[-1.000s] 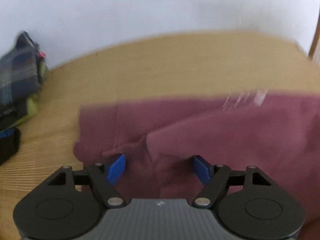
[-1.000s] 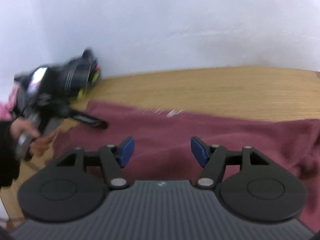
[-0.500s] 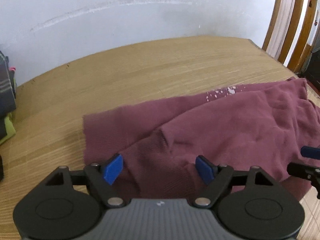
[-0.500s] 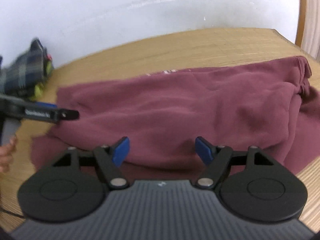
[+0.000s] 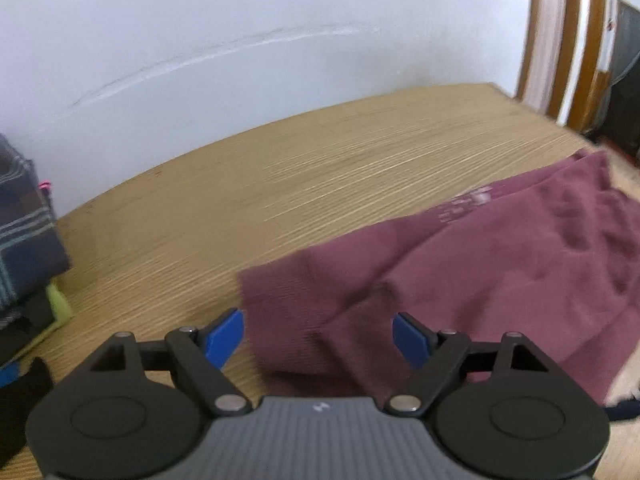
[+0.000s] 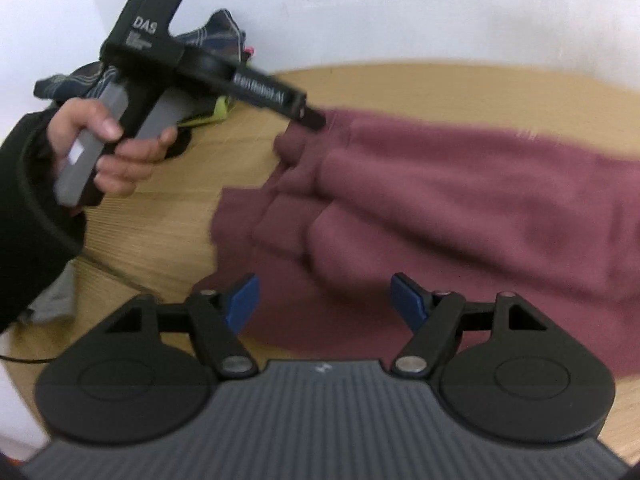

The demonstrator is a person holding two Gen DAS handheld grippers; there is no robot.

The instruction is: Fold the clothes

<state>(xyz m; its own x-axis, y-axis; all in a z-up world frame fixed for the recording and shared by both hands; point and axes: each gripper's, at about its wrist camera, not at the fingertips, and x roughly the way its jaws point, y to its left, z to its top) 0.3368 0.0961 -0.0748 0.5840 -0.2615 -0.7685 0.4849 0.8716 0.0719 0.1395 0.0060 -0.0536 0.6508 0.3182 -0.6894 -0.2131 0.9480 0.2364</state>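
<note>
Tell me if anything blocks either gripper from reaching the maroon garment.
Nothing visible does. The left gripper has its jaws open right at the left end of the maroon garment, with only bare wooden table around. The right gripper is open over the garment's near edge. The folded pile sits off to the left.

Wooden table (image 5: 320,184) with pale grain, set against a white wall. Maroon garment (image 5: 500,256) lies rumpled on it, straight ahead of both grippers and spreading to the right — its near edge sits between the left gripper's fingers. Far left of the grippers, by the wall — a pile of clothes (image 6: 208,40): dark plaid on top, lime-green piece under it.
</note>
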